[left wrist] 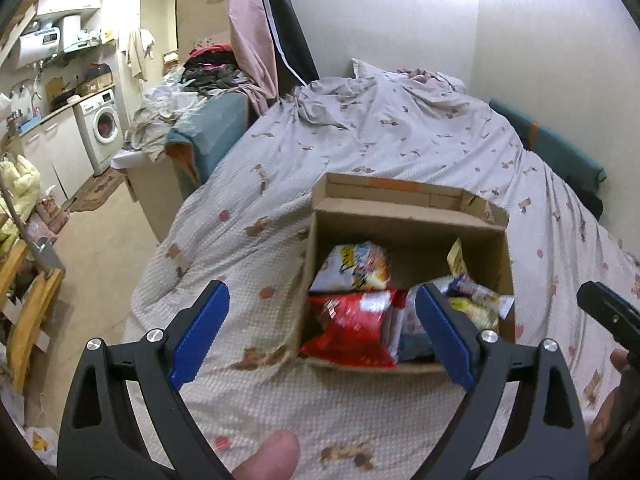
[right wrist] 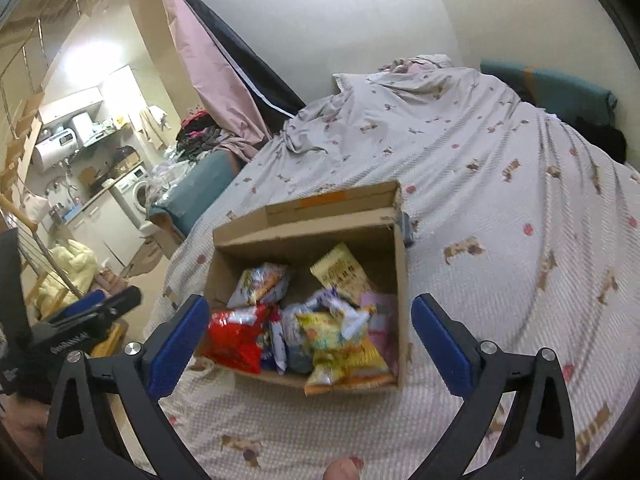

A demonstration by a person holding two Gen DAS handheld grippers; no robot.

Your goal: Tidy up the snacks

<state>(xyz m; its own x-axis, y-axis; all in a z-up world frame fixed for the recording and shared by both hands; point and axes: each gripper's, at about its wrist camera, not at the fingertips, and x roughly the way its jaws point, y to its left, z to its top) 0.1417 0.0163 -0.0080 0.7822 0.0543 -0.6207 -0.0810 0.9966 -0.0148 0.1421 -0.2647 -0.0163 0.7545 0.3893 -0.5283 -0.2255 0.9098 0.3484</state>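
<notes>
An open cardboard box point(left wrist: 408, 228) point(right wrist: 312, 220) sits on the bed and holds several snack packets. Among them are a red bag point(left wrist: 352, 328) point(right wrist: 236, 336), a white and orange bag point(left wrist: 356, 266) point(right wrist: 260, 284), a pale yellow packet point(right wrist: 340, 272) and a yellow-green bag point(right wrist: 340, 344). My left gripper point(left wrist: 322, 328) is open above the box's near left corner, nothing between its blue pads. My right gripper point(right wrist: 310, 346) is open in front of the box, also holding nothing. The left gripper's black body shows at the left edge of the right wrist view.
The bed's patterned quilt point(left wrist: 400, 140) point(right wrist: 480, 184) spreads around the box. A teal sofa point(left wrist: 216, 128) piled with clothes stands left of the bed, with a pink curtain point(left wrist: 252, 28) behind. A washing machine point(left wrist: 102, 124) and counter lie far left. Wooden furniture point(left wrist: 28, 312) stands near left.
</notes>
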